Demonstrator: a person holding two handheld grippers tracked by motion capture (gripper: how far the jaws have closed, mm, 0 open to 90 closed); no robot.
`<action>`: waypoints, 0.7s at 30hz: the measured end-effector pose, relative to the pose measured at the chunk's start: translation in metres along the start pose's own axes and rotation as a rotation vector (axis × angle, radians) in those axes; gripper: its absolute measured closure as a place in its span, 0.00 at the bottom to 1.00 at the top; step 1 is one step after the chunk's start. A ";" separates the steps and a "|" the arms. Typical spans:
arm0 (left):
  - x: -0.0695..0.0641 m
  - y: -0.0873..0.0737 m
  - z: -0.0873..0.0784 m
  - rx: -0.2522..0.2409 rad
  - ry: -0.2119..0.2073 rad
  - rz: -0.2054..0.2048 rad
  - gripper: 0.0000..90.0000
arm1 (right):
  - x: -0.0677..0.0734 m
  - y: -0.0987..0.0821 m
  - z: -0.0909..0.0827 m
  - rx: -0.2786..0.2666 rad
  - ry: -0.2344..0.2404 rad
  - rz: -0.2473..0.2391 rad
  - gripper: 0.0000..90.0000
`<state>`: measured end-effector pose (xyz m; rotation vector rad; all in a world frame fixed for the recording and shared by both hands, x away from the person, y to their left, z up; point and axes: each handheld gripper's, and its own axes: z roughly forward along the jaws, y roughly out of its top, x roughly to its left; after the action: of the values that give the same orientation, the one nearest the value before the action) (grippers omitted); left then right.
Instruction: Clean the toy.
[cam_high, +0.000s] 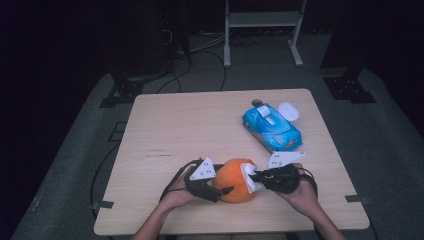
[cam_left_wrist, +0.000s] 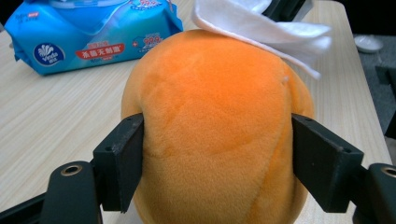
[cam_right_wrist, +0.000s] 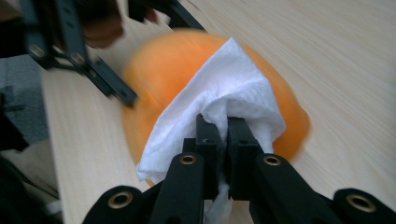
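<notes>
Near the table's front edge, centre: one orange plush ball, round and soft-napped, resting on the pale wooden table between the two grippers.

White wipe: folded and bunched, laid against the ball's upper right side and touching the plush.

Right gripper: jaws closed tight on the wipe, pinching its bunched middle; held in the person's right hand at the ball's right.

Left gripper: jaws set one to each side of the ball, its bulk between them. Pads at the fur on both sides; whether they press or merely touch cannot be told. Held in the person's left hand at the ball's left.

Blue wipes pack: soft pack with a white flap on top, lying well apart from the ball toward the far right of the table.

White lid: small, round, just beside the pack's far end.

Metal stand: on the floor beyond the table.
</notes>
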<state>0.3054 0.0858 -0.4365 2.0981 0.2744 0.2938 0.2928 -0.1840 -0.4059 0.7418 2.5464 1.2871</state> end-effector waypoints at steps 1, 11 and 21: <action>-0.001 0.001 0.000 0.005 0.004 0.006 0.27 | 0.005 0.004 0.001 -0.006 0.006 -0.020 0.94; 0.001 0.000 -0.001 0.001 0.008 -0.017 0.27 | -0.011 -0.012 -0.002 0.025 -0.026 0.023 0.94; -0.001 0.004 0.001 0.001 0.006 -0.024 0.20 | 0.004 0.003 0.002 0.006 0.005 -0.033 0.94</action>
<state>0.3053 0.0828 -0.4331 2.0933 0.3032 0.2861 0.2915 -0.1793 -0.4051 0.6958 2.5566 1.2734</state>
